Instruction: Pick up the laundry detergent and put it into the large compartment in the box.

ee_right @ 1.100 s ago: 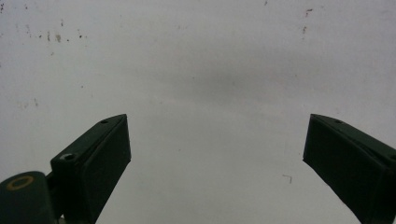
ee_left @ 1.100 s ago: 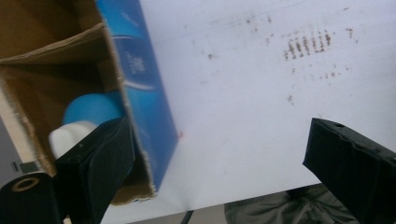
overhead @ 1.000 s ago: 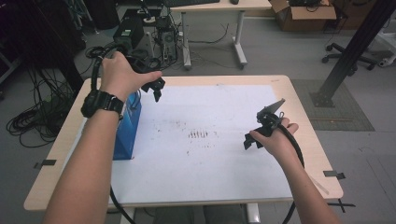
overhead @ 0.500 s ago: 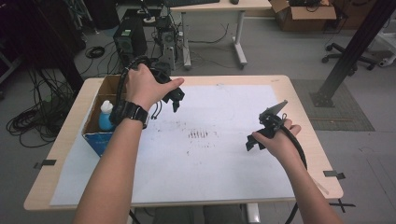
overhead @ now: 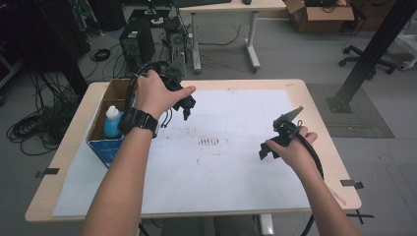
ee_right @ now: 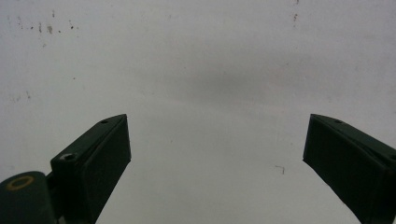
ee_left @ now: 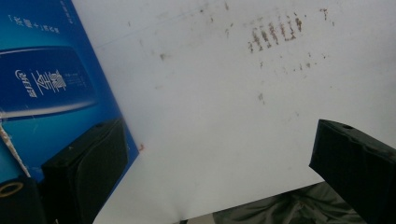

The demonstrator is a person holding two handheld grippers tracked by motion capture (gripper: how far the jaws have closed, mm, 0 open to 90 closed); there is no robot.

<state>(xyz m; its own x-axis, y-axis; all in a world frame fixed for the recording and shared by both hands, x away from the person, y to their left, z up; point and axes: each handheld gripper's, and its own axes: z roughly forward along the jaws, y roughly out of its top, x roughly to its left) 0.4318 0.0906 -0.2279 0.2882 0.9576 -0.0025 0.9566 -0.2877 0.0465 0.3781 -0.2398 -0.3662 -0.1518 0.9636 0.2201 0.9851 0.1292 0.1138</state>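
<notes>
My left gripper hangs open over the white sheet, just right of a blue cardboard box. In the left gripper view its jaws stand wide apart with nothing between them; the box's blue printed side is at the left. A blue bottle with a white cap stands in the box. My right gripper is low over the sheet's right part, and in the right gripper view it is open and empty above bare white paper.
Brown smudges mark the middle of the sheet and show up close as marks. The wooden table's edge runs close to the right hand. Cables and equipment sit on the floor behind the table.
The left hand has moved right, from above the box out over the sheet, which uncovered the bottle in the box. The right gripper has barely shifted.
</notes>
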